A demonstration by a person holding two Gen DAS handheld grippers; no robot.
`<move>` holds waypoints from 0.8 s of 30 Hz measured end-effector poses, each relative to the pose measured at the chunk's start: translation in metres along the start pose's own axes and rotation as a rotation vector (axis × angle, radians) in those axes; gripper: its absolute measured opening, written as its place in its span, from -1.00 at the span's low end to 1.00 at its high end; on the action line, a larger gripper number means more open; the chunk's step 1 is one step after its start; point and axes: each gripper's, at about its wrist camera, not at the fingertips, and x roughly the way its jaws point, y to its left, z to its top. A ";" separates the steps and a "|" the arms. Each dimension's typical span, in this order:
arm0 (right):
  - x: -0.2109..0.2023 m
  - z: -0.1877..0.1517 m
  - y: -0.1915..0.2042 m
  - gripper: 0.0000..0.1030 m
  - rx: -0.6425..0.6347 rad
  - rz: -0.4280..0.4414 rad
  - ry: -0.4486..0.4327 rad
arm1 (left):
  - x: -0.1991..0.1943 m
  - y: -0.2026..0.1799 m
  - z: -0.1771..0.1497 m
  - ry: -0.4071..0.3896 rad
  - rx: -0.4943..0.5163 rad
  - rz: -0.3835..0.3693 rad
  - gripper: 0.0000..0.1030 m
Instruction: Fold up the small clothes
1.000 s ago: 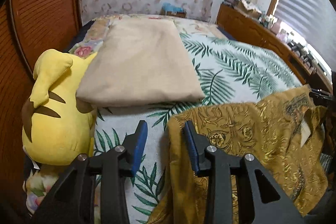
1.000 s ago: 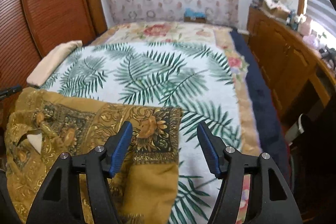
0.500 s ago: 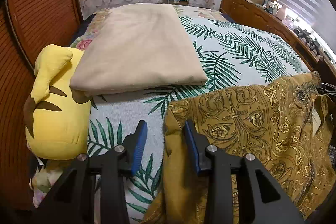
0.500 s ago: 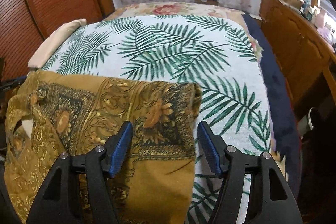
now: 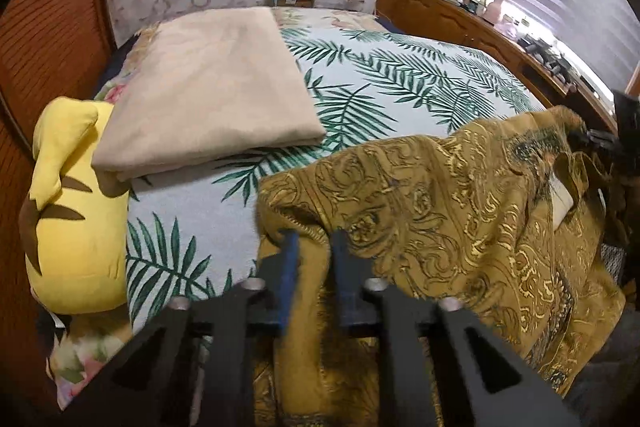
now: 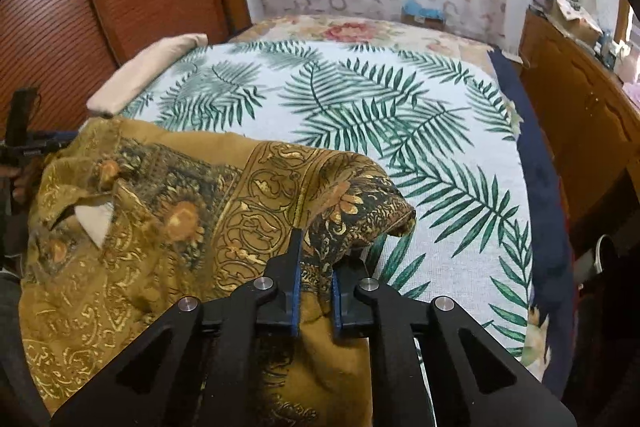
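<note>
Your mustard-gold shirt [image 6: 168, 227], printed with ornate scrolls and dark flowered panels, lies rumpled across the lower left of the right wrist view on the palm-leaf bedspread [image 6: 400, 131], a white neck label showing. Your left gripper [image 5: 314, 239] and right gripper [image 6: 316, 259] have just closed, each pinching a raised shirt edge.

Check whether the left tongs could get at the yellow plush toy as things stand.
Probably not at once: the left tongs are shut on the gold shirt. Otherwise the way to the plush toy looks free.
</note>
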 end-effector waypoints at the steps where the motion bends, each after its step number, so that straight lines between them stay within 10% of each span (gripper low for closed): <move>1: -0.003 0.000 0.000 -0.85 0.004 0.004 -0.009 | -0.003 -0.003 0.000 -0.012 0.013 0.012 -0.93; 15: 0.000 0.002 -0.002 -0.86 0.006 -0.020 -0.006 | 0.008 0.004 0.011 0.029 0.014 0.071 -0.30; 24: 0.004 0.000 -0.004 -0.86 0.004 -0.023 0.001 | 0.018 0.008 0.016 0.036 -0.006 0.075 -0.24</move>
